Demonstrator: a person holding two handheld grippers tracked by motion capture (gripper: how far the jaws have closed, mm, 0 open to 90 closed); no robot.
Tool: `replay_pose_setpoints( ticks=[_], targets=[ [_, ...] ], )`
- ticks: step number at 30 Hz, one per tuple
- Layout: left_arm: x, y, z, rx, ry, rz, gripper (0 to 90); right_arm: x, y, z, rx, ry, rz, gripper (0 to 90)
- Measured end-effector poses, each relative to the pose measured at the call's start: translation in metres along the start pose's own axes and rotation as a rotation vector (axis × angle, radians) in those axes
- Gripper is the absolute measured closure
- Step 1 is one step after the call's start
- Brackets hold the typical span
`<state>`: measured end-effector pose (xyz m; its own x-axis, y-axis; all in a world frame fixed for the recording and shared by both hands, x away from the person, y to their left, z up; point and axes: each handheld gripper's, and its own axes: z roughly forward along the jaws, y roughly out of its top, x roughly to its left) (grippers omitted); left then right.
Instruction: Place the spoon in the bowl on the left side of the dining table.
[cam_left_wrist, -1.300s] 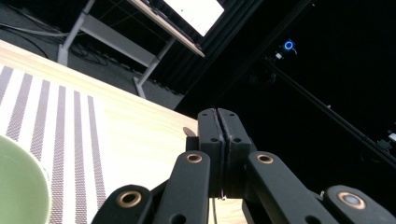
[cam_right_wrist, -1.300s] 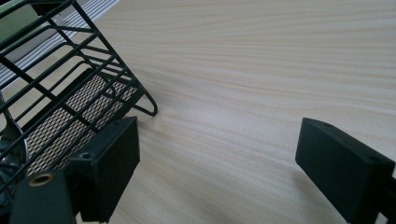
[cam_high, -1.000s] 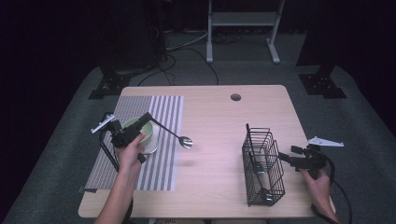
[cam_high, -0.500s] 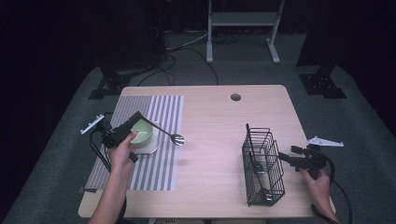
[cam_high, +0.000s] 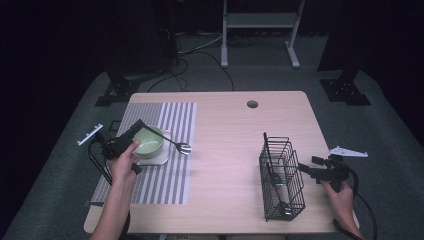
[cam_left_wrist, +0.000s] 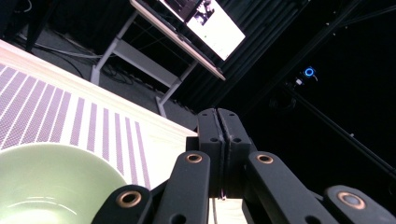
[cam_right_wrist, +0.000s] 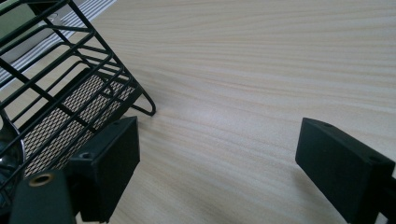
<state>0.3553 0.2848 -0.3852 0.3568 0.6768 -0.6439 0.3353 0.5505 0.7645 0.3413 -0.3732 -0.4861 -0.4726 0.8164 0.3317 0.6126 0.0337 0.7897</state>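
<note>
Nearest you, at the bottom of the high view, your two forearms come in over the front edge of a pale wooden table (cam_high: 225, 130). Your right hand (cam_high: 339, 192) rests at the table's near right corner and holds the right gripper (cam_high: 304, 169), which points left toward a black wire basket (cam_high: 281, 175) just beside it. In the right gripper view its two black jaws stand wide apart with bare tabletop between them, gripping nothing, and the basket's (cam_right_wrist: 60, 88) mesh floor and wire foot sit close to one jaw. A shiny utensil stands inside the basket, too small to name.

On the left side, your left hand (cam_high: 124, 159) holds the left gripper (cam_high: 137, 131) over a grey-and-white striped placemat (cam_high: 165, 175). In the left gripper view the jaws are pressed flat together. Whether anything thin is pinched between them cannot be told from that view. In the high view a fork (cam_high: 177, 145) reaches out to the right from the gripper's tip, its tines hanging over the mat's right edge; its handle meets the jaws, but the grip itself is hidden.

Just under the gripper sits a pale green bowl (cam_high: 148, 141) on a white square coaster or dish (cam_high: 152, 159), resting on the mat. The bowl (cam_left_wrist: 51, 182) shows empty in the left gripper view.

Farther back, a round cable hole (cam_high: 252, 104) marks the table's far edge. Beyond the table lie dark carpet, cables and a metal stand's legs (cam_high: 257, 30).
</note>
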Motion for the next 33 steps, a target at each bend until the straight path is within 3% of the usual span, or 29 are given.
replay_pose_setpoints(
  ticks=[33],
  targets=[
    [0.025, 0.019, -0.023, -0.060, 0.084, -0.017, 89.7, 0.000, 0.000, 0.000, 0.004, -0.003, 0.002, 12.7]
  ],
)
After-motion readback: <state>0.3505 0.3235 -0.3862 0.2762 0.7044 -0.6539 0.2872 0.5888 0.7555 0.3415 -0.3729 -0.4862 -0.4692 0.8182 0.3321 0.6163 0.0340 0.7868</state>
